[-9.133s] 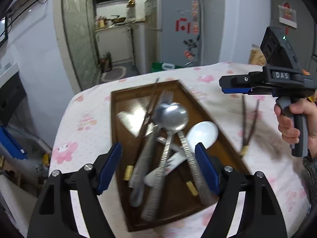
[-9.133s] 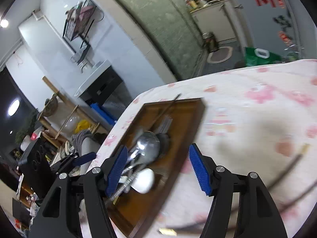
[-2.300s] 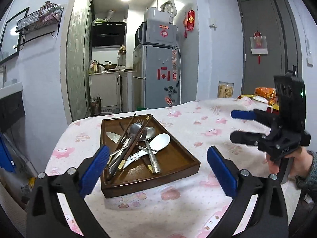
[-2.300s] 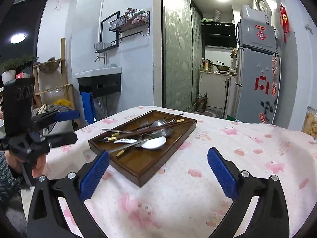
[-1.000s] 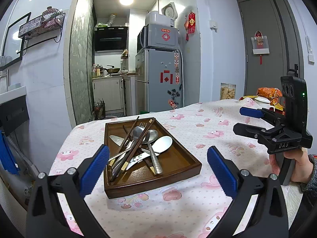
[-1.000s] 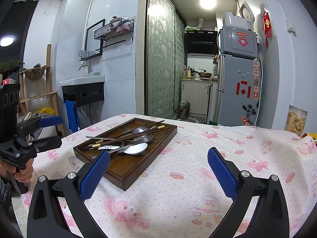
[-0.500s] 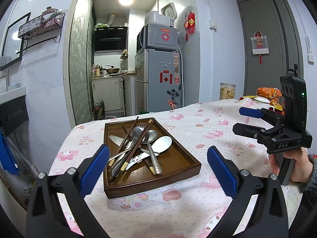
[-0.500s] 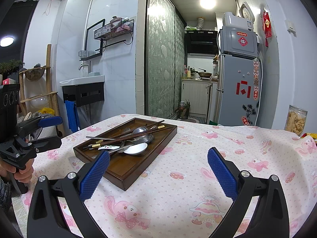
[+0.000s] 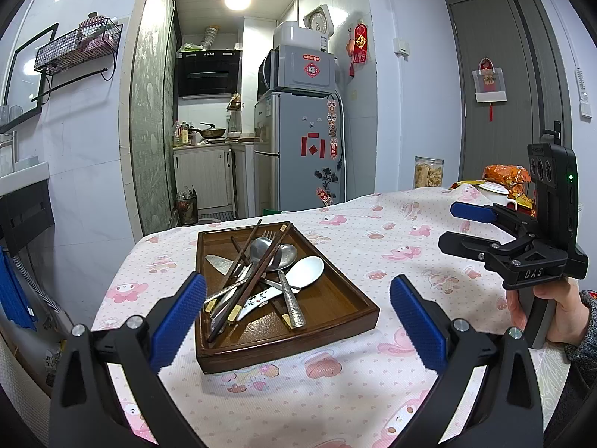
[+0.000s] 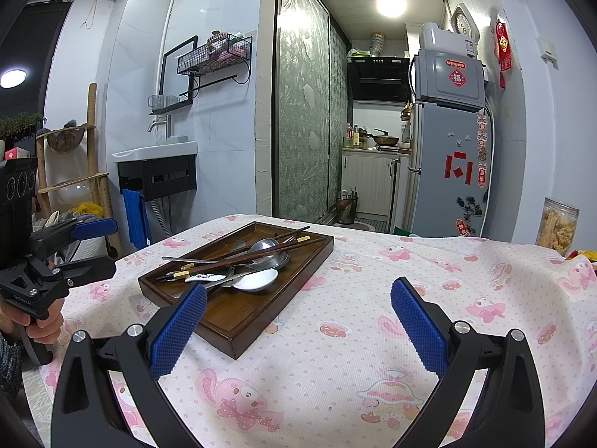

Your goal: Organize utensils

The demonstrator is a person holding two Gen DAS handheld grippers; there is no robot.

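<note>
A brown wooden tray (image 9: 335, 317) (image 10: 291, 287) sits on the table with a pink-patterned cloth (image 9: 373, 261). In it lie dark chopsticks (image 9: 257, 268) (image 10: 261, 252), metal spoons (image 9: 263, 248), a fork, a knife and a white ceramic spoon (image 9: 304, 268) (image 10: 257, 280), piled crosswise. My left gripper (image 9: 298, 321) is open and empty, held back from the tray's near edge. My right gripper (image 10: 298, 321) is open and empty, to the tray's right; it also shows in the left wrist view (image 9: 462, 227). The left gripper shows in the right wrist view (image 10: 89, 246).
A jar of snacks (image 9: 428, 171) (image 10: 558, 229), a white cup (image 9: 494, 192) and an orange snack bag (image 9: 505, 175) stand at the table's far right. A fridge (image 9: 304, 149), kitchen doorway and sink (image 10: 156, 153) lie beyond the table.
Over the last second nothing has visibly moved. Since 9 seconds ago the chopsticks that lay on the cloth have come to lie in the tray, and both grippers have drawn back.
</note>
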